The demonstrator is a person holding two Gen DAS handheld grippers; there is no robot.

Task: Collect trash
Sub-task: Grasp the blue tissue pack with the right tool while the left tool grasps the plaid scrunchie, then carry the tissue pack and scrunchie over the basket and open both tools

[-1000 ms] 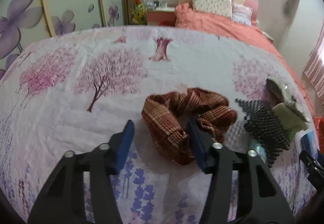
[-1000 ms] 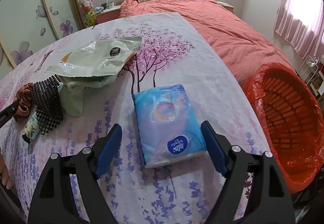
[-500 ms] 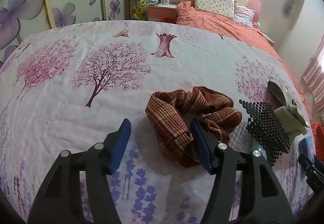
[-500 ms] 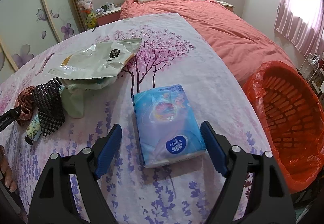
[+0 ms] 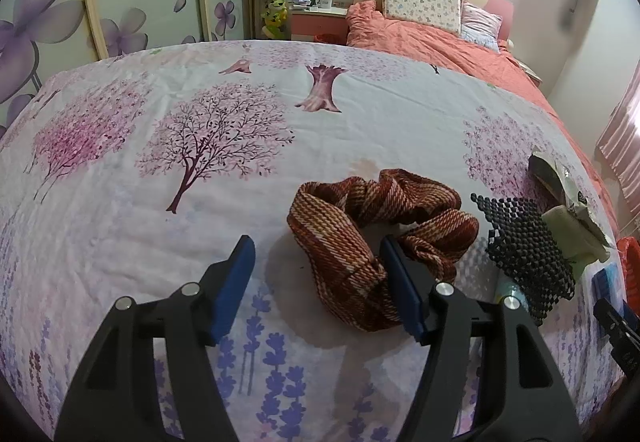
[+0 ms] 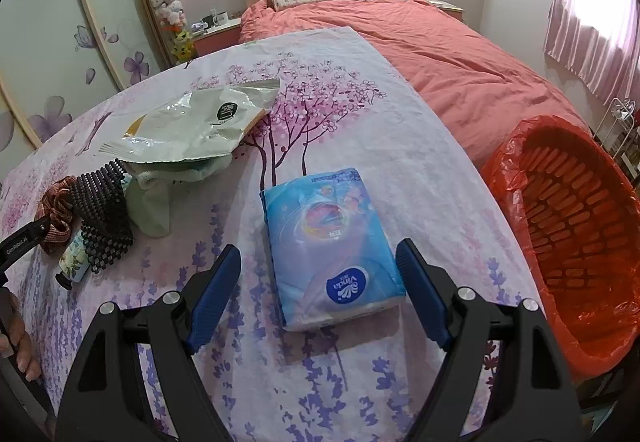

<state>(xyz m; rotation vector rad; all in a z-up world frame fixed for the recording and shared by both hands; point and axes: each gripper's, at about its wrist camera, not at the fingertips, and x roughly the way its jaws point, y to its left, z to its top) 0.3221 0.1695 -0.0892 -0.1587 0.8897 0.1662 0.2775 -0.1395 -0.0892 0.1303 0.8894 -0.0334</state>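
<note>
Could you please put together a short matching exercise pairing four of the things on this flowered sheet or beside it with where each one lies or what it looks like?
Things:
1. plaid scrunchie
2. tissue pack
3. basket
4. crumpled wrapper

Descriptions:
A. red, lined with a red bag, off the sheet's right edge
B. blue, lying between the right gripper's open fingers
C. silvery, far side of the sheet, resting on pale green cloth
D. brown-red, looped around one finger of the left gripper

Pairs: 1-D, 2-B, 3-A, 4-C
</note>
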